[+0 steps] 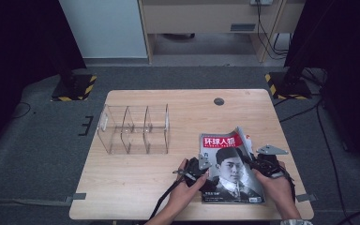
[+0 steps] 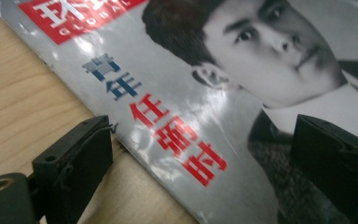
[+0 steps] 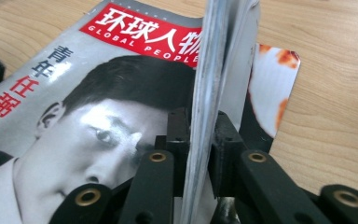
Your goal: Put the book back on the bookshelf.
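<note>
The magazine [image 1: 229, 168] lay at the near right of the wooden tabletop [image 1: 140, 187], and what a glossy thing it was: a grey cover with a black-and-white portrait of a man in a dark jacket, a red title block with white characters and "GLOBAL PEOPLE" across the top, and red and blue characters running down its left side. Light glared off the cover in the left gripper view. The left hand-held gripper [image 1: 201, 165] sat at the magazine's left edge, jaws wide apart, one over bare wood just beside the edge and the other over the cover; whether either touched, I could not tell. The right hand-held gripper [image 3: 201, 140] was clamped on the magazine's right edge, its jaws pressed together on a raised sheaf of pages that stood up between them. Under that lifted part, an inner page [image 3: 272, 93] with orange and white print showed against the wood. Off to the left, well apart from the magazine, a clear plastic divided organizer [image 1: 135, 129] stood upright. A small round hole [image 1: 219, 101] sat near the far edge.
</note>
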`<state>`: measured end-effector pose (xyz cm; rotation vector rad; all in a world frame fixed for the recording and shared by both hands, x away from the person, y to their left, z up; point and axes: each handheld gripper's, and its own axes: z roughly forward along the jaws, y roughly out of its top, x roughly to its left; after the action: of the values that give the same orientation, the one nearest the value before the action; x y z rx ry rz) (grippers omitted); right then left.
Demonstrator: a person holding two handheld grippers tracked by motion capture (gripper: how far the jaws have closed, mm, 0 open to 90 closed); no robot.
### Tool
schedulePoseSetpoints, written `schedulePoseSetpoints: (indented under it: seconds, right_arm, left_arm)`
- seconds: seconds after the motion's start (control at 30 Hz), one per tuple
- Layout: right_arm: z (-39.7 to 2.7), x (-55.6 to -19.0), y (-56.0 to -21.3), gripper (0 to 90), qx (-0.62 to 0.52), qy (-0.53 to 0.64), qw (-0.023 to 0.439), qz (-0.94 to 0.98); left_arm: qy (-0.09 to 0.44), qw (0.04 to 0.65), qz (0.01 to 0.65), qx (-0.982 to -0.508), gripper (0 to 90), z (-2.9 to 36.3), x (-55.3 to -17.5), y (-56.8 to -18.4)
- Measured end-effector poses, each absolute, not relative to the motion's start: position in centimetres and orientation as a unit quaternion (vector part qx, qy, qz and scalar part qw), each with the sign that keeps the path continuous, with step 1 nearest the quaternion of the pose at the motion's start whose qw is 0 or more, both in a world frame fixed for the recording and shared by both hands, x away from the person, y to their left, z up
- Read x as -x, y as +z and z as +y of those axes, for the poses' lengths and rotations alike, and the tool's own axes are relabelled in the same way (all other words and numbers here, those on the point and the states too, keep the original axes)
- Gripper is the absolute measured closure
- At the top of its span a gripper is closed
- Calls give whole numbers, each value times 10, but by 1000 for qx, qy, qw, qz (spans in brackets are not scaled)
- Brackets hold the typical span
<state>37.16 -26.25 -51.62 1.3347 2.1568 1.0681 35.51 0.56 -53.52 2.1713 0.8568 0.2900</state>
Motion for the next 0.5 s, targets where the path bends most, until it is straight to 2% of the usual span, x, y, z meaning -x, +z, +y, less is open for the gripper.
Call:
schedulePoseSetpoints:
  seconds: [0.27, 0.5]
  right_arm:
    - [-258, -370, -512, 869, -468, 385, 192, 772]
    - [-257, -369, -509, 876, -464, 389, 193, 772]
  left_arm:
    - [109, 398, 352, -840, 48, 9, -361, -535]
    - [118, 392, 353, -841, 49, 9, -367, -534]
